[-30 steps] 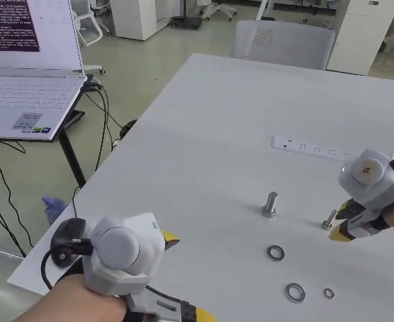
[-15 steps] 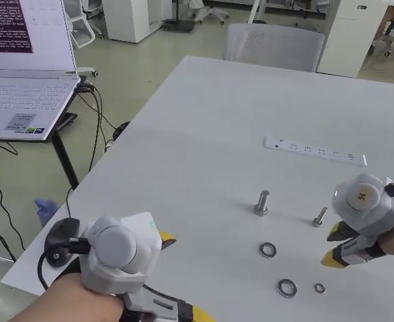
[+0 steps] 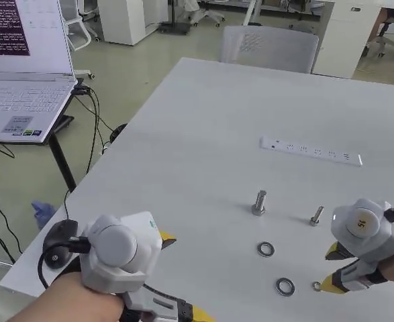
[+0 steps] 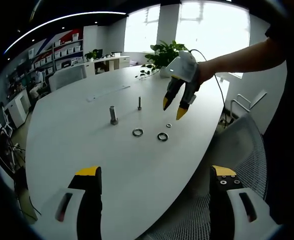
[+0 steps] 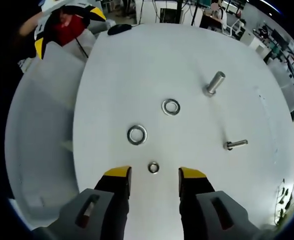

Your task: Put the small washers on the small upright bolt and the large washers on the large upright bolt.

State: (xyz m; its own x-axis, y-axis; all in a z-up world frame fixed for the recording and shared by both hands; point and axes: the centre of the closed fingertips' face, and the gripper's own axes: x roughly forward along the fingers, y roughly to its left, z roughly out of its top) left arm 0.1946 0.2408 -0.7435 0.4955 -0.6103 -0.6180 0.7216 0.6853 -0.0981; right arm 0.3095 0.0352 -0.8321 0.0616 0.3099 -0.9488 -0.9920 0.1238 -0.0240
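Observation:
Two bolts stand upright on the white table [image 3: 197, 134]: a large one [image 3: 259, 202] and, to its right, a small one [image 3: 316, 216]. Nearer me lie two large washers [image 3: 266, 249] [image 3: 285, 287] and a small washer [image 3: 316, 286]. My right gripper [image 3: 331, 268] hovers open just above the small washer; in the right gripper view the small washer [image 5: 153, 167] lies between the yellow fingertips [image 5: 117, 172] of that gripper [image 5: 155, 174]. My left gripper [image 3: 183, 275] is open and holds nothing at the table's near left edge, far from the parts [image 4: 156, 172].
A white power strip [image 3: 311, 150] lies beyond the bolts. Past the table's far end stands a grey chair [image 3: 267, 47]. A laptop [image 3: 22, 87] rests on a side stand at the left, with cables hanging under it.
My right gripper has come back from beside the small bolt toward me and now sits over the small washer. The left gripper has barely moved; the head view shifted slightly.

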